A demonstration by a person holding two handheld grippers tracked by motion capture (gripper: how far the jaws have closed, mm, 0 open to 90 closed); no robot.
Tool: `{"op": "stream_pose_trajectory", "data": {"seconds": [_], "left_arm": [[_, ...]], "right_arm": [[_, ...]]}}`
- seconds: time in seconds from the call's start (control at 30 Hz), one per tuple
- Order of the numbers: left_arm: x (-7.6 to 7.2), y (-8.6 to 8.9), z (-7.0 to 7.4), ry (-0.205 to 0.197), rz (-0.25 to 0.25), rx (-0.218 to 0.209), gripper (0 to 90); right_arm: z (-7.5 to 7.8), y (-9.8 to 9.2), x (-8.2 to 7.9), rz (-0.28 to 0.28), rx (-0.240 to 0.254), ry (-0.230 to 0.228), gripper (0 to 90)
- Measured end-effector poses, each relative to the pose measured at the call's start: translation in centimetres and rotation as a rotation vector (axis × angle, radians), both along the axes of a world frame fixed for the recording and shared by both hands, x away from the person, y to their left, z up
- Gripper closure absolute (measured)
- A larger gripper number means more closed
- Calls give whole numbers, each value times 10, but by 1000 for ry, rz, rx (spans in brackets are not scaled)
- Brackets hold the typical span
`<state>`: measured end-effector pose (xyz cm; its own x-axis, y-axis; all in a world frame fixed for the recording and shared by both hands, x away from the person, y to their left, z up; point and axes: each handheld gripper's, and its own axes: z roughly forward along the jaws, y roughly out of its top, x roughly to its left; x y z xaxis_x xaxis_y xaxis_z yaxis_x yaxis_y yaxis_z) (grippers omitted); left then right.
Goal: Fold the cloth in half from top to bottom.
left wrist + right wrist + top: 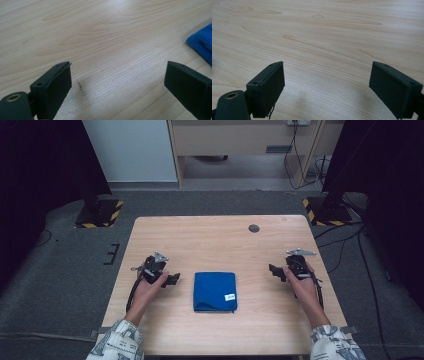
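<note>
A light wooden table [220,240] with a dark round hole [254,228] stands on grey carpet [60,270].

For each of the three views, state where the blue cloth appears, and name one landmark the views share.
High view: the blue cloth lies folded at the middle of the table, between the two grippers.
Left gripper view: one corner of the cloth comes in at the right edge, beyond the open jaws.
Right gripper view: the cloth is not in it.
Shared landmark: the light wooden tabletop.
</note>
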<state>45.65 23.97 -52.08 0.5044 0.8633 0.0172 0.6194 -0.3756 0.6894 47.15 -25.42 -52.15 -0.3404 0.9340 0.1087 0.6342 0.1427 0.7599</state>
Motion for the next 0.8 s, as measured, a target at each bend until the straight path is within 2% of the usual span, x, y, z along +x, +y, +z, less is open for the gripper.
{"op": "stream_pose_trajectory", "data": {"seconds": [0.07,0.1,0.13,0.23,0.4,0.47,0.53,0.57,0.8], "left_arm": [[1,1,-2,8,7,-20,57],[2,2,-4,16,14,-55,42],[2,2,-5,16,16,-56,41],[2,2,-11,30,17,-34,42],[0,3,-14,19,16,-54,31],[-2,4,-16,-1,19,-62,31],[-4,1,-17,-9,8,-19,26],[-4,0,-17,-8,6,-18,13],[-5,0,-17,-8,12,-19,12]], "right_arm": [[-2,2,1,-4,-7,9,123],[-2,3,2,-6,-10,19,118],[-3,3,2,-13,-10,21,114],[-5,3,4,-24,-16,26,107],[-13,6,3,-28,-43,64,81],[-16,11,1,-19,-80,47,76],[-18,15,-1,-17,-118,27,71],[-18,16,-2,-14,-127,29,64],[-18,16,-14,6,-126,32,60]]}}
